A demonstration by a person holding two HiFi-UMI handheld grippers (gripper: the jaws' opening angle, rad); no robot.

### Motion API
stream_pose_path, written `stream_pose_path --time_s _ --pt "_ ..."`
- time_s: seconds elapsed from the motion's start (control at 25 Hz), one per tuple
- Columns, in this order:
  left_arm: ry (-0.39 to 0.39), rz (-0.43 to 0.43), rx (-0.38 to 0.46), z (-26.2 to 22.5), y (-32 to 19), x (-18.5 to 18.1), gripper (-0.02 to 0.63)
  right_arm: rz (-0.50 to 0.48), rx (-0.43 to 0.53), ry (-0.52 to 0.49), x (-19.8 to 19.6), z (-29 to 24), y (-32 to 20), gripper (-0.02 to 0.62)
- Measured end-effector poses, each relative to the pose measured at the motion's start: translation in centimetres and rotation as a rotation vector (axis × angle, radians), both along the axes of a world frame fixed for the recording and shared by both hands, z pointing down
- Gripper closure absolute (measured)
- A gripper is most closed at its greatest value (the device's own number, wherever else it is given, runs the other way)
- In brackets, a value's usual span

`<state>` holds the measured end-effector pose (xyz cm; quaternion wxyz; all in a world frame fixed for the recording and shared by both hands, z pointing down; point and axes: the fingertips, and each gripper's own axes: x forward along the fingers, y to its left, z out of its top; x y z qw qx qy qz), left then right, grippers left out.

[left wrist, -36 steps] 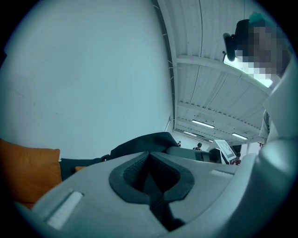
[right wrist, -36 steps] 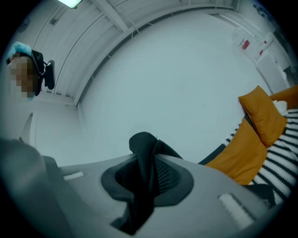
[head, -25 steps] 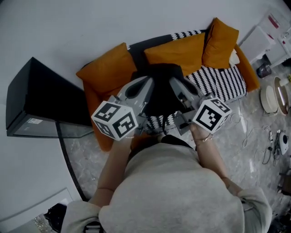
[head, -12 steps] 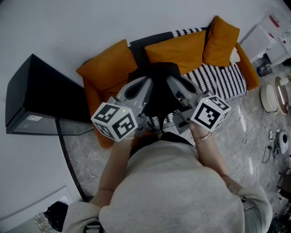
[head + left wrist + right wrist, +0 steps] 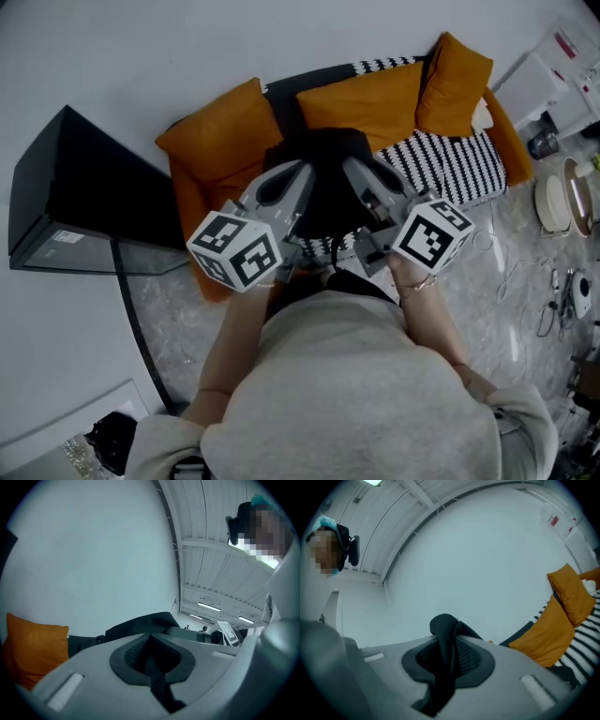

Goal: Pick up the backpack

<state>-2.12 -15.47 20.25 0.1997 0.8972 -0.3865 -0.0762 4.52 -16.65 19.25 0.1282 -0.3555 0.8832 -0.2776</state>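
The black backpack (image 5: 330, 192) hangs between my two grippers in front of the orange sofa (image 5: 192, 202). In the head view my left gripper (image 5: 296, 180) grips its left side and my right gripper (image 5: 362, 178) its right side. In the left gripper view the jaws are closed on a fold of black backpack fabric (image 5: 155, 672), and the backpack's top (image 5: 140, 622) shows beyond them. In the right gripper view a black strap (image 5: 444, 641) stands pinched between the jaws. The backpack's lower part is hidden behind the grippers and the person's body.
The sofa carries orange cushions (image 5: 370, 101) and a black-and-white striped cover (image 5: 450, 164). A black cabinet (image 5: 80, 202) stands at the left against the white wall. Round white objects (image 5: 555, 202) and cables (image 5: 548, 314) lie on the marbled floor at the right.
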Motion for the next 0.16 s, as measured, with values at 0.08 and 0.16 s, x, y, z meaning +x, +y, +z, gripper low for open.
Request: stream_pose_path --time_s 0.08,0.16 --pt "-0.011 0.01 -0.003 0.03 0.11 0.11 0.598 0.005 -0.004 -0.008 0.11 0.05 0.17 0.538" --pt "-0.028 0.023 -0.007 0.09 0.22 0.23 0.598 0.013 -0.01 -0.017 0.25 0.14 0.33 0.538"
